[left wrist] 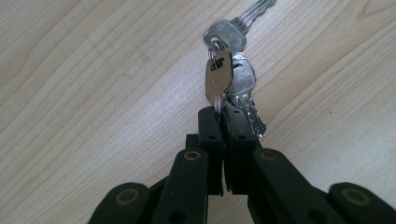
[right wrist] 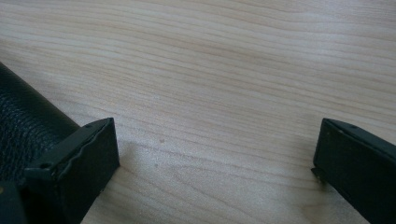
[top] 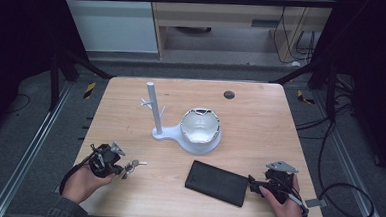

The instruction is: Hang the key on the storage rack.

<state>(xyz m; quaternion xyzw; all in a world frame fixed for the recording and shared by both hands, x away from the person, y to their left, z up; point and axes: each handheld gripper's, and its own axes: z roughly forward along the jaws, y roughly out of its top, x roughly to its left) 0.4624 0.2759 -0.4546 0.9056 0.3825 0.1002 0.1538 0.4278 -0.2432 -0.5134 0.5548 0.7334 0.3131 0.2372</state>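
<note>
- Item one, the bunch of keys point(left wrist: 229, 70): we count several silver keys on a small ring, lying on the pale wooden worktop point(top: 261, 112) near its front left corner; in the high view the bunch of keys point(top: 132, 166) sits just right of the left gripper
- One flat key stands on edge, its lower end pinched between the jaws; the other keys fan out behind it, one pointing away toward the top of the left gripper view
- Left gripper point(left wrist: 223, 122): we find its jaws brought together and clamped on that key; the left gripper point(top: 117, 168) is held low over the worktop by the person's hand
- Right gripper point(right wrist: 215, 154): jaws wide apart with bare wood between them; the right gripper point(top: 255, 184) rests at the front right of the worktop
- Black wallet point(top: 216, 182): flat, textured, lying front centre; its right end is just beside the right gripper, and the black wallet point(right wrist: 21, 126) shows next to one jaw, though we cannot tell whether they touch
- White stand point(top: 153, 111): upright post with short pegs, on a white base at mid-worktop
- White bowl point(top: 200, 126): seated on that base, to the right of the post
- Dark round cap point(top: 228, 95): set in the worktop toward the far edge
</note>
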